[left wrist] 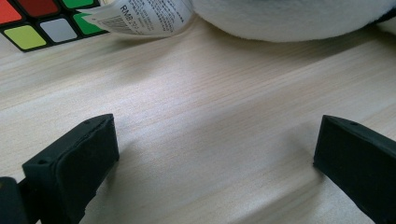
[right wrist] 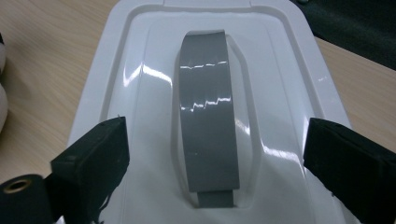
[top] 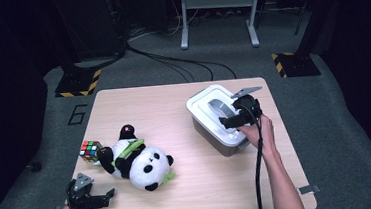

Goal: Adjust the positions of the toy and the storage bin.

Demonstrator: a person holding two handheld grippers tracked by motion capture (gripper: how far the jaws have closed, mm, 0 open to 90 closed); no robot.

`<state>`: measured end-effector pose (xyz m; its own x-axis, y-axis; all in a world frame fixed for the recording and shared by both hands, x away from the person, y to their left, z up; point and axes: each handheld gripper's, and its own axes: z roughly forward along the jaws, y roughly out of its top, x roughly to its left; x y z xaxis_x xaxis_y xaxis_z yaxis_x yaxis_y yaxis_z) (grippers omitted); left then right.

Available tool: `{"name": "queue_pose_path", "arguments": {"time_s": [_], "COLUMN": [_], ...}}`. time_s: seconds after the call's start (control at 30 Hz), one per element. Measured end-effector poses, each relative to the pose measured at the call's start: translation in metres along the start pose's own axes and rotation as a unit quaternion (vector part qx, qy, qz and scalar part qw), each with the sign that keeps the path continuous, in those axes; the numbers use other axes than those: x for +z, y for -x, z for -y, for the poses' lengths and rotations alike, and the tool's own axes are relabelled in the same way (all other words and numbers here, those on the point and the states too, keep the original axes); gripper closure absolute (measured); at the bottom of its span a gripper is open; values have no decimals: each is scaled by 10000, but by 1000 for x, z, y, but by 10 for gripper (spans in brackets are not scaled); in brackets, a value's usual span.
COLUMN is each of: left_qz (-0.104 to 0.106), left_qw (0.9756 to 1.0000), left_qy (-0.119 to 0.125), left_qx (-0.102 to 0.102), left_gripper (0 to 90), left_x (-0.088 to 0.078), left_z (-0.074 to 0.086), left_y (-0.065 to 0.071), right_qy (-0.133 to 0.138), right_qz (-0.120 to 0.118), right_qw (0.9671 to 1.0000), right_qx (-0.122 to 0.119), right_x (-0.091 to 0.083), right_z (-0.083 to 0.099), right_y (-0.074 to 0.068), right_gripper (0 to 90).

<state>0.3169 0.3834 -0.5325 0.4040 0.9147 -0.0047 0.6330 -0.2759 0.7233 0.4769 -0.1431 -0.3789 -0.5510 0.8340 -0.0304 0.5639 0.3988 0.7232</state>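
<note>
A white-lidded grey box (top: 218, 118) is seen on the worktop (top: 190, 184), and every other place is given from it. Its white lid (right wrist: 140, 56) is shut, so the contents cannot be told; a grey handle (right wrist: 208, 112) lies flat in a hollow along the lid's middle. The right hand-held gripper (top: 236, 119) is held over the box's near end, its jaws spread wide to either side of the handle, with nothing pressed between them. A panda plush toy (top: 139, 161) lies well to the left of the box, and a colour cube (top: 90, 150) rests just beyond the toy, farther from the box. The left hand-held gripper (top: 97, 200) is set at the worktop's near edge, farthest from the box, its jaws apart over bare wood.
</note>
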Motion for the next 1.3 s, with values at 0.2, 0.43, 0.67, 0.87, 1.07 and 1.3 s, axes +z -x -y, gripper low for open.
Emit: {"name": "queue_pose_path", "arguments": {"time_s": [0.2,0.43,0.67,0.87,1.07,1.3], "left_qz": [12,11,9,11,16,0], "left_qw": [10000,10000,10000,10000,10000,10000], "left_qy": [-38,-32,-32,-35,-33,-8], "left_qx": [45,41,38,42,28,34], "left_gripper": [0,0,0,0,0,0], "left_x": [0,0,0,0,0,0], "left_z": [0,0,0,0,0,0], "left_y": [-1,-1,-1,-1,-1,0], "right_qy": [-109,-99,-71,-42,-40,-21], "right_qz": [-4,106,-24,-97,-208,-368], "right_qw": [9999,9999,9999,9999,9998,9993], "right_qx": [-56,-47,-88,-104,-55,-74], "right_x": [14,19,22,25,28,33], "right_z": [-5,-10,-13,-15,-18,-23], "right_y": [1,2,-2,-3,-6,-12], "right_gripper": [240,456,648,662,666,668]}}
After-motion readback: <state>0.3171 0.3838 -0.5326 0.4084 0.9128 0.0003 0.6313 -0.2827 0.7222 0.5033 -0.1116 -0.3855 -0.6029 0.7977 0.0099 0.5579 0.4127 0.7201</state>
